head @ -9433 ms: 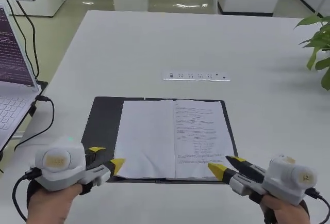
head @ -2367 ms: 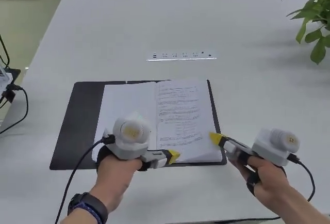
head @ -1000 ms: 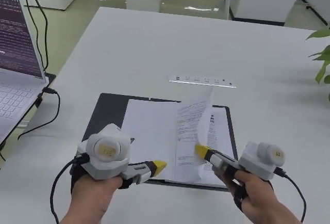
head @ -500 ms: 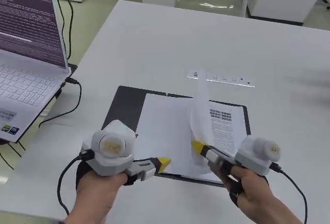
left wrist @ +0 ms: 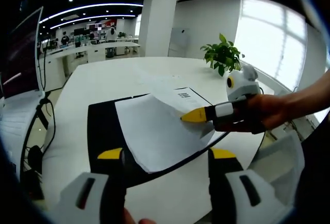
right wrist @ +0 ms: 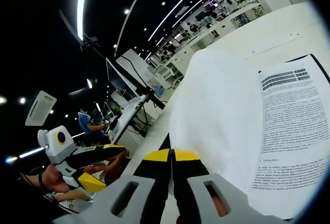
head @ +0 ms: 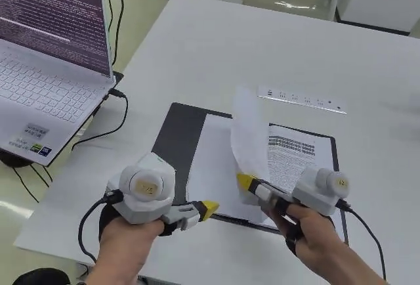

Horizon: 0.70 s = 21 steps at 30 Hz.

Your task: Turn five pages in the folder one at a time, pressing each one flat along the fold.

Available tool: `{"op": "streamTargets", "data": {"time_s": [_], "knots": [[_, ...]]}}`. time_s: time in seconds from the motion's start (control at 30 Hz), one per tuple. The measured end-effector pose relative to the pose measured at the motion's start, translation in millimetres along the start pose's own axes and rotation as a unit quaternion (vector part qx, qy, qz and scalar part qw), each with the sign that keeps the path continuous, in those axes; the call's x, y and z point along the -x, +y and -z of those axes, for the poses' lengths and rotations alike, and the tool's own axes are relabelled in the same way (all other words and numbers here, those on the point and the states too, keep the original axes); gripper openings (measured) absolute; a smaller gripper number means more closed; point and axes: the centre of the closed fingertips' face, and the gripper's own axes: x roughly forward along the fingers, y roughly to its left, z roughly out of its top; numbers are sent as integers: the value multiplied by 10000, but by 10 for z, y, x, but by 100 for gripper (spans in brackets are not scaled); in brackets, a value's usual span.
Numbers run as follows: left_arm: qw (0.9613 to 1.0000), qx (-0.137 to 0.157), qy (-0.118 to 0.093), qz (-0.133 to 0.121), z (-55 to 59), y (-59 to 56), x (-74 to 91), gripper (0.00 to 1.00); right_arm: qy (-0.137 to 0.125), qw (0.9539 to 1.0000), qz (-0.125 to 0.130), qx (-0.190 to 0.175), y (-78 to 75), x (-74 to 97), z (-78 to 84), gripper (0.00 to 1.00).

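Right gripper (head: 244,181), jaws pinched on the raised page (head: 248,137), lies right of the left half of the folder (head: 177,134), the landing side; left gripper (left wrist: 166,154), spread and empty, hovers nearer.

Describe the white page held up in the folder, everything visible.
The white paper page is a thin, flexible sheet, blank on the side facing the head camera. It stands curved and roughly upright over the middle of the open black folder, mid-turn. The yellow-tipped right tool is shut on its lower edge. To its right lies a flat page of printed text; to its left a flat blank white page.
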Motion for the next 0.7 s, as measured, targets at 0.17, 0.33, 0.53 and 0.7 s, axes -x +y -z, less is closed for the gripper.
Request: {"op": "streamTargets", "data": {"time_s": [0.17, 0.33, 0.53, 0.7], "knots": [[10000, 70, -29, -36, 11, 64, 50, 65, 130, 9999, -33, -9, 24, -131, 59, 0], [9999, 127, -26, -51, 63, 110, 92, 65, 320, 9995, -35, -35, 17, -267, 147, 0], [9997, 246, 4, -53, 154, 145, 125, 65, 433, 9990, -74, -99, 43, -459, 211, 0], [9995, 313, 11, -38, 204, 162, 129, 64, 535, 9984, -76, -160, 66, -598, 292, 0]]}}
